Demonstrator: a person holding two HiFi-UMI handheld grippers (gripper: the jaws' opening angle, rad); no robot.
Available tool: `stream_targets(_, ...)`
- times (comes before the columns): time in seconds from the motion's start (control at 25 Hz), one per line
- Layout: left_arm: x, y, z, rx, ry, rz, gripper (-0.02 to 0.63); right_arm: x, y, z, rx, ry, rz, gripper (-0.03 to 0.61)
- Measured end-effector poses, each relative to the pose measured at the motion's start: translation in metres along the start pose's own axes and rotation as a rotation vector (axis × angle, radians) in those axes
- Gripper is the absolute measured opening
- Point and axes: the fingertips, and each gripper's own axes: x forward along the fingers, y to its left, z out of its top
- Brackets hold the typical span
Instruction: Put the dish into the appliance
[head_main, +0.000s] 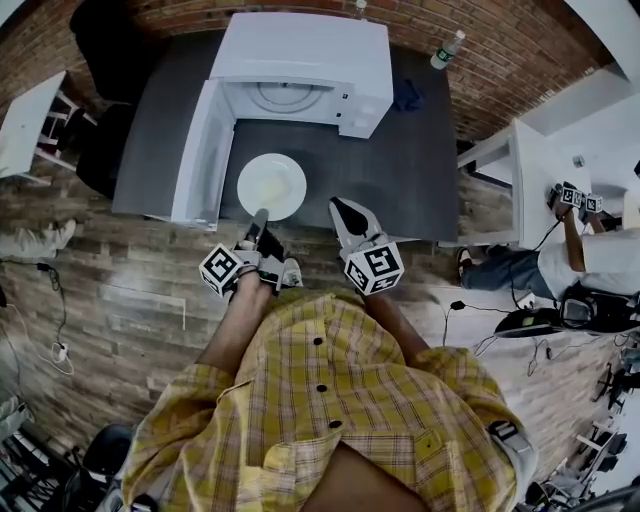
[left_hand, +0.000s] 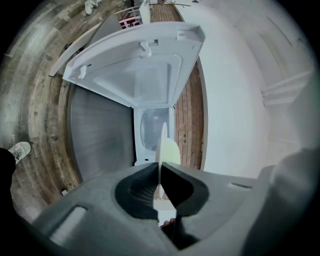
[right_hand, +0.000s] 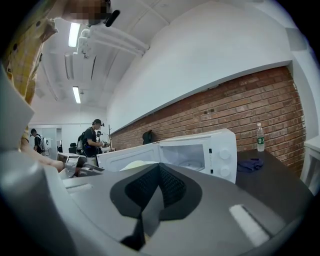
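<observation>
Though only its own view shows it, the right gripper (right_hand: 159, 166) is closed empty; left gripper (left_hand: 160, 169) clamps the dish (head_main: 271, 186)

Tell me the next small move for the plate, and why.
Probably ease the plate straight forward into the microwave. The left gripper is shut on its near rim, the door stands wide open, and the plate is just short of the cavity, roughly lined up with it.
</observation>
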Motion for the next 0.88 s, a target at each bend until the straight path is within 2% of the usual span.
stream_targets(0.24, 0.027, 0.002, 0.025, 0.023, 0.023, 0.018, 0.011, 0.034, -0.014, 0.008, 0.003, 0.001, -0.018, 0.002)
stream_targets(0.36, 0.039, -0.002, 0.033, -0.002, 0.033, -0.003, 0.012, 0.047, -0.018, 0.011, 0.001, 0.0, -0.036, 0.002)
stream_targets(0.48, 0.046, 0.006, 0.043, -0.003, 0.036, 0.018, 0.011, 0.058, -0.024, 0.009, 0.004, 0.007, -0.056, 0.002)
stream_targets(0.88, 0.078, 0.022, 0.042, 0.004, 0.042, 0.068, 0.012, 0.07, -0.047, 0.007, 0.011, 0.036, -0.048, 0.002)
